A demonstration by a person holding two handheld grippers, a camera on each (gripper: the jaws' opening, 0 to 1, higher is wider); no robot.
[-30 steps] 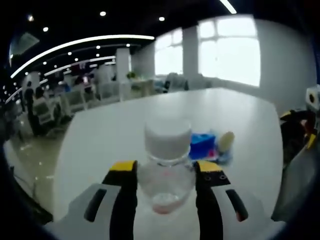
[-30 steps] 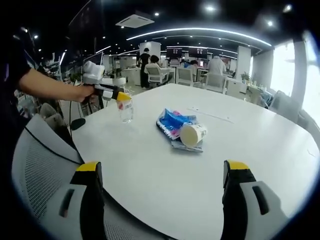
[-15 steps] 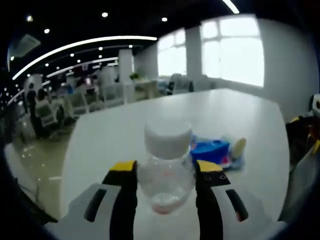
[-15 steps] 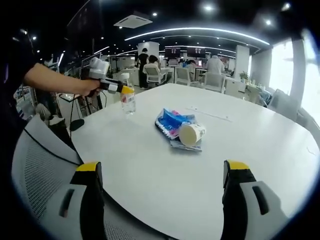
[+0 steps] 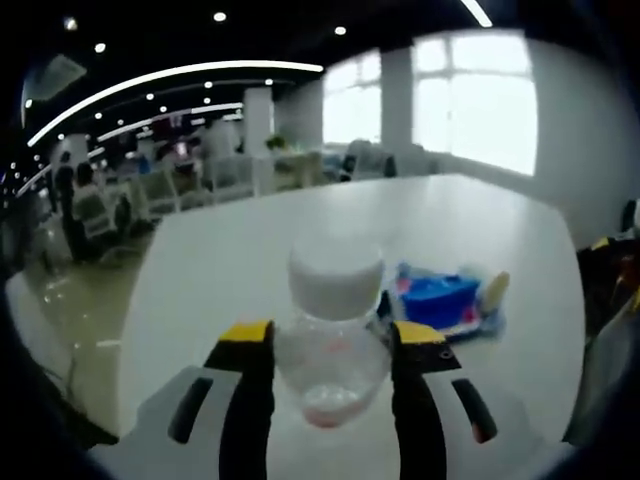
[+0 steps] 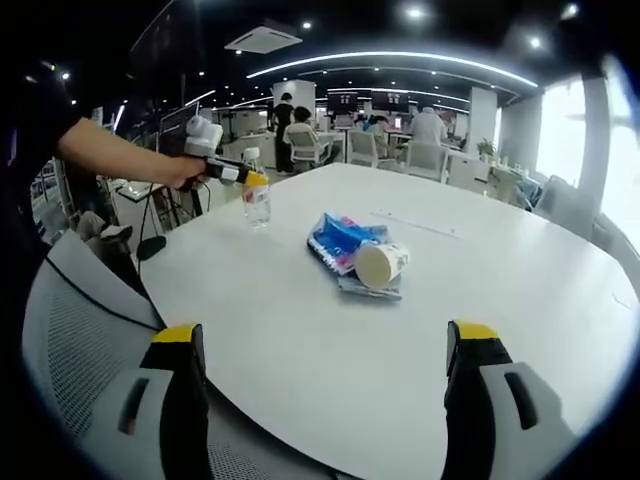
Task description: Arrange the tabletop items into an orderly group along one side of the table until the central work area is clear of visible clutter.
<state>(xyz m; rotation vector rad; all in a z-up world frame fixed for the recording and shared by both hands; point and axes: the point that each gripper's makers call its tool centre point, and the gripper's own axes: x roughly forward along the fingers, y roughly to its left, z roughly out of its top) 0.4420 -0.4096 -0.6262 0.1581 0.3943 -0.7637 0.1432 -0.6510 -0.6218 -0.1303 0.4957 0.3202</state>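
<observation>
In the left gripper view, the left tongs (image 5: 331,345) are clenched on a small clear bottle (image 5: 333,335) with a white cap, held upright between the yellow-tipped jaws. Ahead and to the right on the white bench (image 5: 240,260) lie the blue packets (image 5: 437,298) with a paper cup (image 5: 493,290) on its side against them. Whether the bottle's base touches the bench is hidden behind the jaws.

In the right gripper view, the right tongs (image 6: 328,345) are released, jaws wide apart, hanging at the near rim of the bench (image 6: 300,330) over a grey mesh chair (image 6: 70,340). The packets (image 6: 340,240) and cup (image 6: 378,264) sit mid-bench, straight ahead, the cup's long axis lying flat with its mouth towards the camera. The bottle (image 6: 256,202) stands near the left edge in the left tongs (image 6: 250,180), well apart from the pile. The right tongs look nearer the pile, so they seem the likelier to fetch it. The packets' labels are too small to read.
</observation>
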